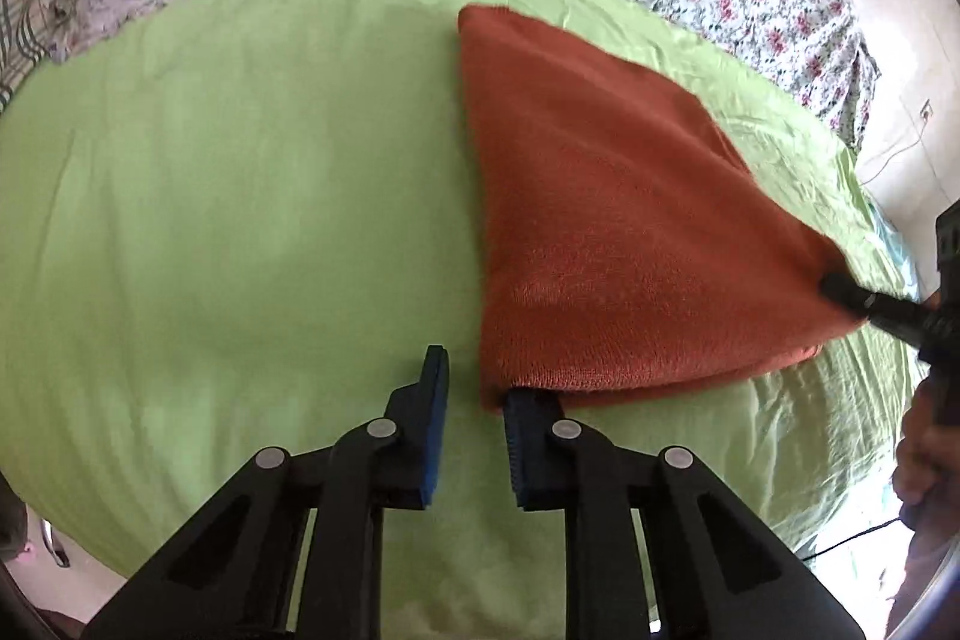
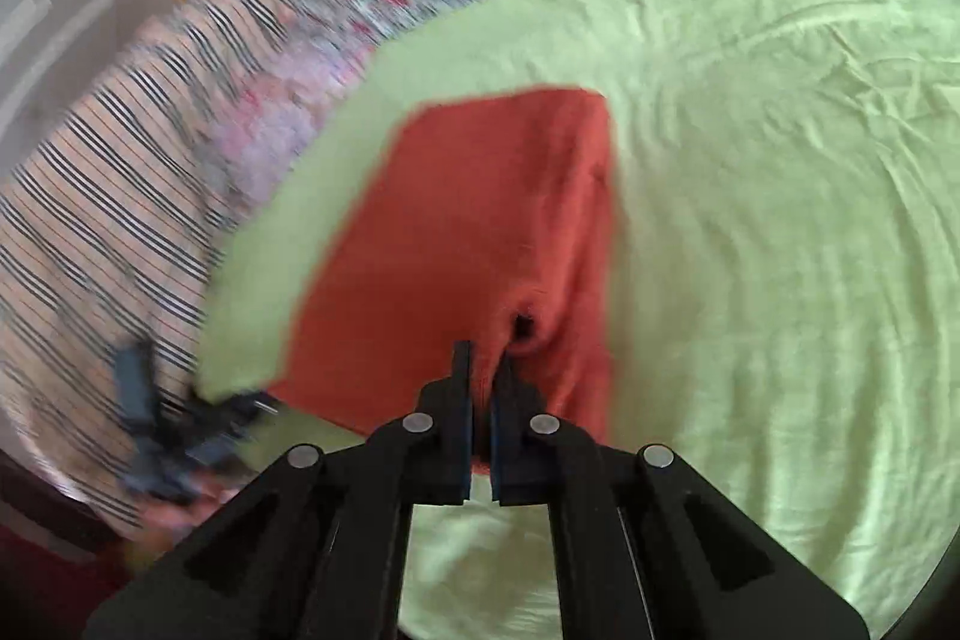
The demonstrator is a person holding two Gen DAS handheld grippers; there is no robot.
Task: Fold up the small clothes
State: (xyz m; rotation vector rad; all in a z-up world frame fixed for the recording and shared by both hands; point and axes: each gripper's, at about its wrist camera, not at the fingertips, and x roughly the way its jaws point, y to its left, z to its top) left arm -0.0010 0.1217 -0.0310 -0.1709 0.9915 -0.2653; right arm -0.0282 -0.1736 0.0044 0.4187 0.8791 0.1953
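Rust-red knit garment [image 1: 630, 220]: R gripper [image 2: 483, 370] pinches its near-right corner; L gripper [image 1: 474, 382] spread at near-left corner, one pad under hem, nothing pinched.

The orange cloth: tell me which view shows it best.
The left wrist view. There the orange cloth lies sharp and nearly whole on the green sheet, with the right gripper pinching its far corner. The right wrist view is blurred, and the cloth is partly hidden behind that gripper.
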